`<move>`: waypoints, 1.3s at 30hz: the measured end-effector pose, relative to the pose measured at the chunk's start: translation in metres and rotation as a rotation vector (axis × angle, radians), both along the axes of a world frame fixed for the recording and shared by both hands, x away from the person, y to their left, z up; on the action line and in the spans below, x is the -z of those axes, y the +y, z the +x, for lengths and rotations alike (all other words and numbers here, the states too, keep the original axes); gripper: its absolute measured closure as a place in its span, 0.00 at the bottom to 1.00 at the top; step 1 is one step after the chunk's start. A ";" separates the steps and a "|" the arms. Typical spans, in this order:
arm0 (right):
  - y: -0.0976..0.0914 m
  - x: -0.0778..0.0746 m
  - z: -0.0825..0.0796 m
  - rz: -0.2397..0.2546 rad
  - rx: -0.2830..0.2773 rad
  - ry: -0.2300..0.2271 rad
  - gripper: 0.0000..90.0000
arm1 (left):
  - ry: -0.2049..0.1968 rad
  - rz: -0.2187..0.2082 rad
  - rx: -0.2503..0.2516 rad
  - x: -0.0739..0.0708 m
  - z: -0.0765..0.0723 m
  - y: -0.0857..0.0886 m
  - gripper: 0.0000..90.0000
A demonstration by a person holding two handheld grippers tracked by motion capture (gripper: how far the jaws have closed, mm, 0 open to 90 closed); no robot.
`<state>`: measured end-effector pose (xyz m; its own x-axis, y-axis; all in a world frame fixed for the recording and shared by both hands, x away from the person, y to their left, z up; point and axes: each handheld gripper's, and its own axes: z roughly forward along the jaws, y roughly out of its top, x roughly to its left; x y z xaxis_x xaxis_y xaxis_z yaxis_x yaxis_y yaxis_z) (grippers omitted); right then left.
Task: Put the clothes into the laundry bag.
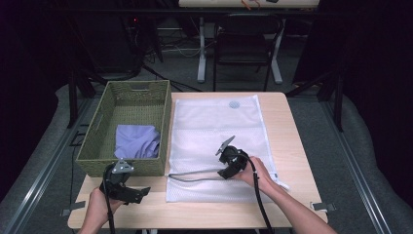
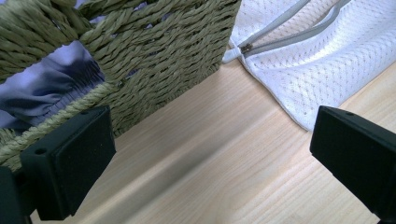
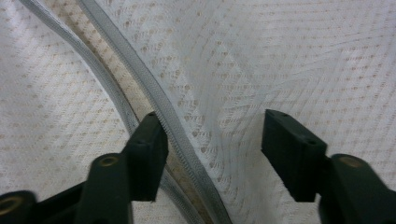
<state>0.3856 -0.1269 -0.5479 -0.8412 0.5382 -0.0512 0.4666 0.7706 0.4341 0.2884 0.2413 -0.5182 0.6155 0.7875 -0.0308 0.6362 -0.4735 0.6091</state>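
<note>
A white mesh laundry bag (image 1: 216,126) lies flat on the wooden table (image 1: 287,146), its grey zipper (image 1: 192,176) partly undone along the near left side. My right gripper (image 1: 220,163) is down on the bag. In the right gripper view its jaws (image 3: 212,149) straddle one zipper edge (image 3: 140,79) and a fold of mesh (image 3: 280,56), with a gap left between the pads. To the left, a green woven basket (image 1: 97,131) holds a lilac cloth (image 1: 137,141). My left gripper (image 1: 142,195) rests open by the basket's near corner (image 2: 154,46) with bare table between its jaws.
The zipper's end (image 2: 245,47) lies just beyond the basket's corner. A dark chair (image 1: 243,41) and desk legs stand past the table's far edge. Bare wood runs along the table's near edge (image 1: 204,214) and to the right of the bag.
</note>
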 end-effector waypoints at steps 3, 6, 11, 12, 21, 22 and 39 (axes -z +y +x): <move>0.001 -0.001 -0.001 -0.006 0.001 -0.010 0.62 | 0.000 0.003 -0.001 0.000 0.000 0.000 0.00; 0.001 -0.002 -0.002 -0.008 0.007 -0.019 0.73 | 0.011 -0.003 -0.002 0.000 0.001 0.001 0.00; 0.000 -0.006 -0.003 0.011 0.013 -0.055 0.92 | 0.018 -0.014 -0.007 0.000 0.001 0.002 0.00; 0.000 -0.006 -0.003 0.011 0.013 -0.055 0.92 | 0.018 -0.014 -0.007 0.000 0.001 0.002 0.00; -0.003 -0.018 -0.003 0.044 0.027 -0.084 0.95 | 0.029 -0.053 -0.022 -0.007 -0.002 0.005 0.00; -0.003 -0.018 -0.003 0.044 0.027 -0.084 0.95 | 0.029 -0.053 -0.022 -0.007 -0.002 0.005 0.00; -0.003 -0.023 -0.005 0.050 0.023 -0.092 0.96 | -0.036 -0.077 -0.001 -0.056 0.004 0.014 0.00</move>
<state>0.3806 -0.1301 -0.5252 -0.8214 0.5615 -0.1004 0.4404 0.7361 0.5140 0.2920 0.2555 -0.4624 0.6165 0.7843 -0.0689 0.6136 -0.4238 0.6663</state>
